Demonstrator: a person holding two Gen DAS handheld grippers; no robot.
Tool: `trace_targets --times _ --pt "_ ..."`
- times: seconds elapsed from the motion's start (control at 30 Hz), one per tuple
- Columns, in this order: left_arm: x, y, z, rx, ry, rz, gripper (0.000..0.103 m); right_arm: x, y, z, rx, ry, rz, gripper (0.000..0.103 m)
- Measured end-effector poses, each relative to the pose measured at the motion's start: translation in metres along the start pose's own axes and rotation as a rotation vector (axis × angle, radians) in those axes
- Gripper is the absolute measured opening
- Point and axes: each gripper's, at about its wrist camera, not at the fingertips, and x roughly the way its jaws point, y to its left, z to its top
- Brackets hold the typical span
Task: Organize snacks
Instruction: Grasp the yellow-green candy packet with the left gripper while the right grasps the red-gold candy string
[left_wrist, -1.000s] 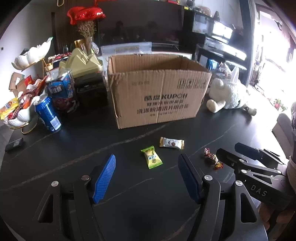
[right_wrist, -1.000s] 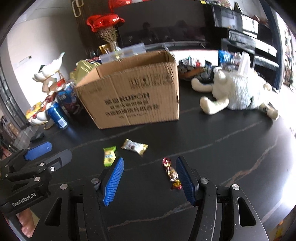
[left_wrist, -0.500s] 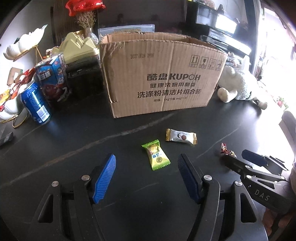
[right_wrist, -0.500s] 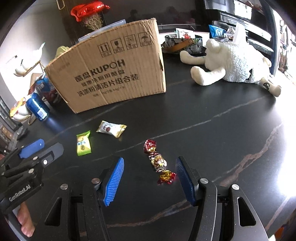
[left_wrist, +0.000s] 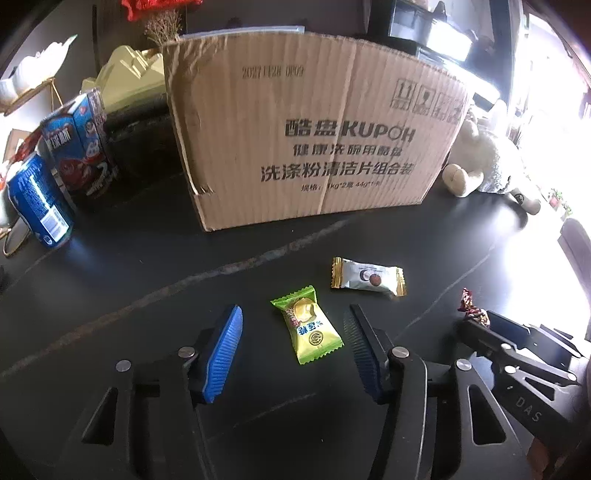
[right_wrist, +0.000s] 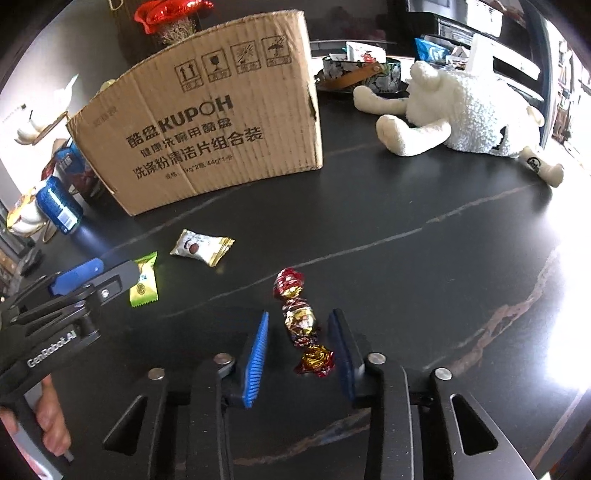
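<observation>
A green-yellow candy packet (left_wrist: 309, 325) lies on the black table between the open fingers of my left gripper (left_wrist: 293, 326); it also shows in the right wrist view (right_wrist: 144, 282). A red-gold twisted candy (right_wrist: 301, 321) lies between the fingers of my right gripper (right_wrist: 299, 338), which stands narrowly open around it; its end shows in the left wrist view (left_wrist: 471, 308). A white-gold candy packet (left_wrist: 367, 277) lies just beyond, also in the right wrist view (right_wrist: 201, 246). The brown cardboard box (left_wrist: 314, 140) stands behind the candies.
A blue can (left_wrist: 38, 201) and a blue snack carton (left_wrist: 75, 147) stand left of the box. A white plush toy (right_wrist: 461, 114) lies to its right. A patterned bowl (right_wrist: 360, 74) sits behind the plush toy.
Both grippers have moved forward and down to the candies. The right gripper's fingers have narrowed around the red-gold candy. The left fingers now flank the green packet.
</observation>
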Motion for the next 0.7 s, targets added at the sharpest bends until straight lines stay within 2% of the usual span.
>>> trace_targets --times 0.13,0.27,0.37,0.5,0.7 --pt "0.009 -0.001 0.000 -0.005 0.018 -0.007 0.047 0.002 0.002 0.002 0.015 0.008 0.030 0.021" --pt "0.017 -0.003 -0.001 0.002 0.028 0.000 0.040 0.004 0.001 0.006 0.042 0.012 0.079 0.020" --pt "0.018 -0.003 -0.001 -0.004 0.029 -0.010 0.029 0.002 0.001 0.006 0.030 -0.002 0.074 0.020" --pt "0.017 -0.003 -0.001 -0.003 0.026 -0.018 0.021 0.001 0.001 0.005 0.026 -0.005 0.087 0.020" --pt "0.007 -0.005 0.000 0.006 0.014 -0.033 0.020 -0.001 0.001 0.004 0.032 -0.013 0.108 0.020"
